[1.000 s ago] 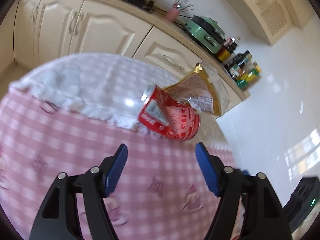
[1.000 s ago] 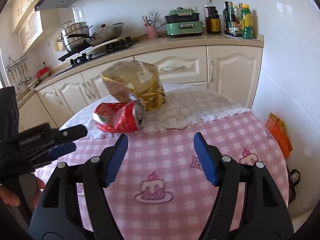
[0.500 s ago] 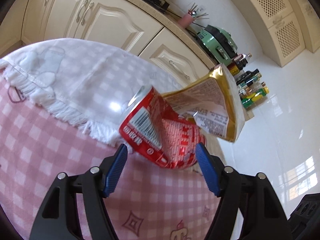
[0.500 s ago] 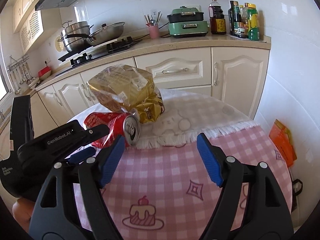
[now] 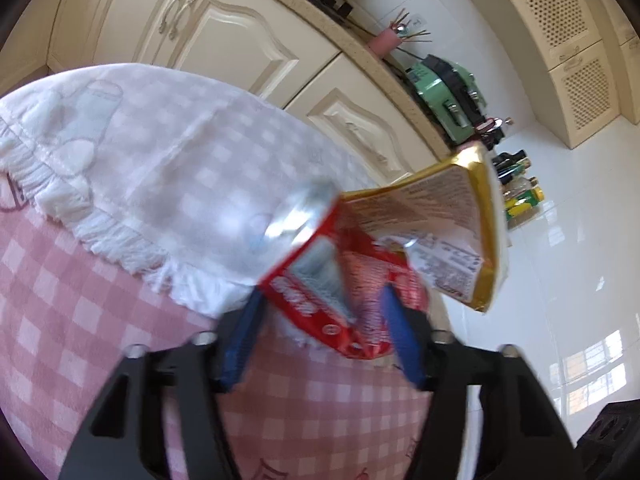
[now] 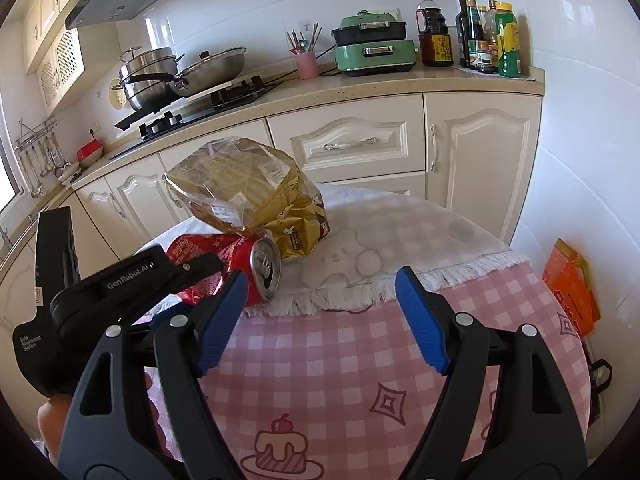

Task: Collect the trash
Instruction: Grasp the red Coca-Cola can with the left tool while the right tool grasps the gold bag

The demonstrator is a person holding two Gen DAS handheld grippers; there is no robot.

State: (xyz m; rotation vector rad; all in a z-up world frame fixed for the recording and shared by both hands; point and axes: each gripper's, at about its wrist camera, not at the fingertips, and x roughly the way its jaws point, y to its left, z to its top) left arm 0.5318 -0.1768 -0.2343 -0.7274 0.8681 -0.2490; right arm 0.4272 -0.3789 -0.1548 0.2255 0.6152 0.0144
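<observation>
As the left gripper [image 5: 320,328] closes its blue pads around the crushed red can [image 5: 340,296], the can lies on the table [image 5: 80,320], touching the gold snack bag [image 5: 452,232]. Over to the right wrist view: the right gripper [image 6: 320,316] hangs spread wide, nothing between its jaws, near the can.

Both views are brightly lit by daylight, and window reflections are thrown onto the glossy white wall tiles [image 5: 580,372]. The left wrist view is smeared by motion blur, most heavily over the red can [image 5: 340,296]. Straight lines are bent and corners blackened by fisheye distortion.
</observation>
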